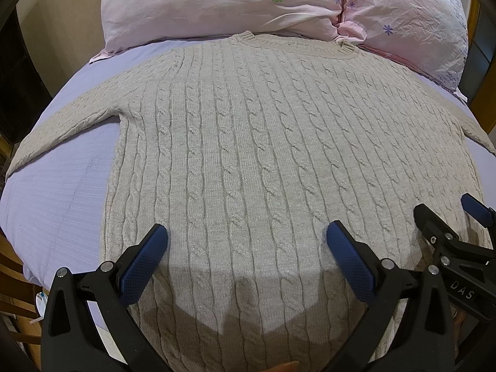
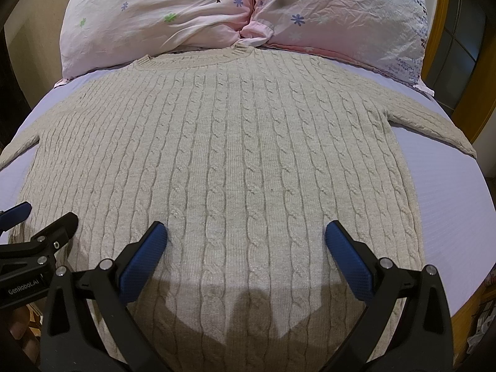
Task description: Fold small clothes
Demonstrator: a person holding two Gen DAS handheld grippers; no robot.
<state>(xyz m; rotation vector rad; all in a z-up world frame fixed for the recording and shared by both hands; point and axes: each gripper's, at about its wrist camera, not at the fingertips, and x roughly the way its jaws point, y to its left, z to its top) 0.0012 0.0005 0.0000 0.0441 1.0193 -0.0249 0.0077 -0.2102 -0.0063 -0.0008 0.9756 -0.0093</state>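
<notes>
- Sweater [image 1: 248, 155] lies flat on the sheet [image 1: 62, 192], collar at 2 pillows [image 1: 217, 3].
- Left gripper [image 1: 247, 241] and right gripper [image 2: 246, 240] hover over the hem, both spread wide, grasping nothing.

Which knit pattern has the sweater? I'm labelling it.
Beige cable-knit sweater: vertical cables; right wrist view.
</notes>
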